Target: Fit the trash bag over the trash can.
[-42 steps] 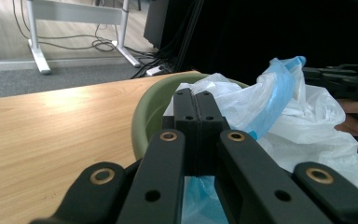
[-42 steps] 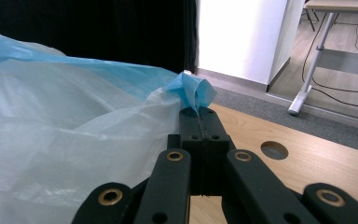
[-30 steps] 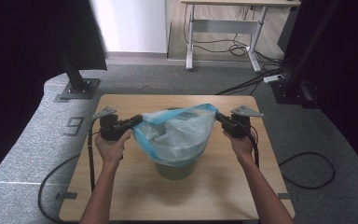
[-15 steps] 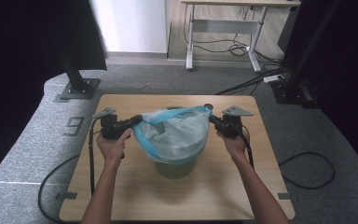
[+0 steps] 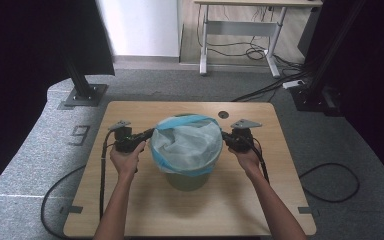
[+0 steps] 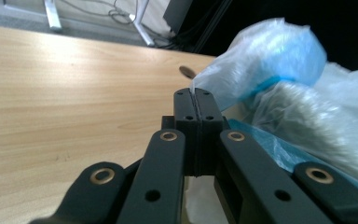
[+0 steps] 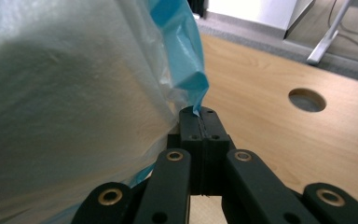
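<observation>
Landmark: the olive-green bin point(image 5: 186, 179), standing about mid-table on the wooden table point(image 5: 145, 210).

A translucent white bin liner with a blue rim band point(image 5: 187, 142) is draped over the bin's mouth and bulges up above it, covering the upper part of the bin; only the bin's lower wall shows below the plastic.

Left gripper point(image 5: 147, 135): just left of the bin, at liner-rim height, held in the person's left hand point(image 5: 125, 160). Its own view shows the jaws pressed flat together with a corner of the liner point(image 6: 261, 70) pinched between the tips, so it's clamped on the plastic. The liner edge pulls out from the bin toward that gripper.

Right gripper point(image 5: 225, 136): just right of the bin, roughly mirror position, held in the right hand point(image 5: 245, 157). Its own view shows the jaws closed with the blue rim fold point(image 7: 186, 56) nipped at the tips. Also clamped on the liner.

Both grippers sit on opposite sides of the bin, liner spread between them across the opening. Blue band runs over the far side of the bin top and down the left flank.

Round cable grommet hole point(image 5: 223, 114) in the table, behind the bin and slightly right. Cables trail from both grippers back toward the near table edge.
</observation>
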`<move>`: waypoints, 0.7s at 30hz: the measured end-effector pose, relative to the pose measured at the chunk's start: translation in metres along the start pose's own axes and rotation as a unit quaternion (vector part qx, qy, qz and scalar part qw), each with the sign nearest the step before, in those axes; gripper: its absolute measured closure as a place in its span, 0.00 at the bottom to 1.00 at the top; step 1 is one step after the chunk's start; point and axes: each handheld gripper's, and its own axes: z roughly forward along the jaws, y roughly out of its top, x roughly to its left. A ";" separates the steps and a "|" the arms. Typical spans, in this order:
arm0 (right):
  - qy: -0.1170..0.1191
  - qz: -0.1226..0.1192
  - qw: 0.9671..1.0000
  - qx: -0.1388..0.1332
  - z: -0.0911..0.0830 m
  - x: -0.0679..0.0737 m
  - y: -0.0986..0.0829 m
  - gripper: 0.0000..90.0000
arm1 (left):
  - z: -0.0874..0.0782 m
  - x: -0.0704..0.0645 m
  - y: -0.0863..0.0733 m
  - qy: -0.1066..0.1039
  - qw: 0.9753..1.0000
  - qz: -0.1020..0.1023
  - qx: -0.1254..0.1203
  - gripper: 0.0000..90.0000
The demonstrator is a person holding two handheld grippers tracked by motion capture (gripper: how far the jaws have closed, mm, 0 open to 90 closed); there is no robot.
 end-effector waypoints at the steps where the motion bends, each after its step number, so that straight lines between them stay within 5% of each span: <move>1: 0.003 0.000 1.000 0.004 0.002 0.001 -0.001 0.98 | 0.001 0.000 -0.001 0.001 1.000 0.001 0.003 1.00; 12: 0.031 0.006 0.999 0.041 0.012 0.006 -0.013 0.99 | 0.027 0.006 -0.012 0.012 0.998 -0.007 0.068 1.00; 17: 0.040 0.007 0.997 0.067 0.018 0.007 -0.019 0.99 | 0.038 0.007 -0.021 0.029 0.993 -0.002 0.113 1.00; 21: 0.043 0.001 0.996 0.077 0.018 0.008 -0.025 0.99 | 0.037 0.010 -0.028 0.025 0.993 -0.001 0.118 1.00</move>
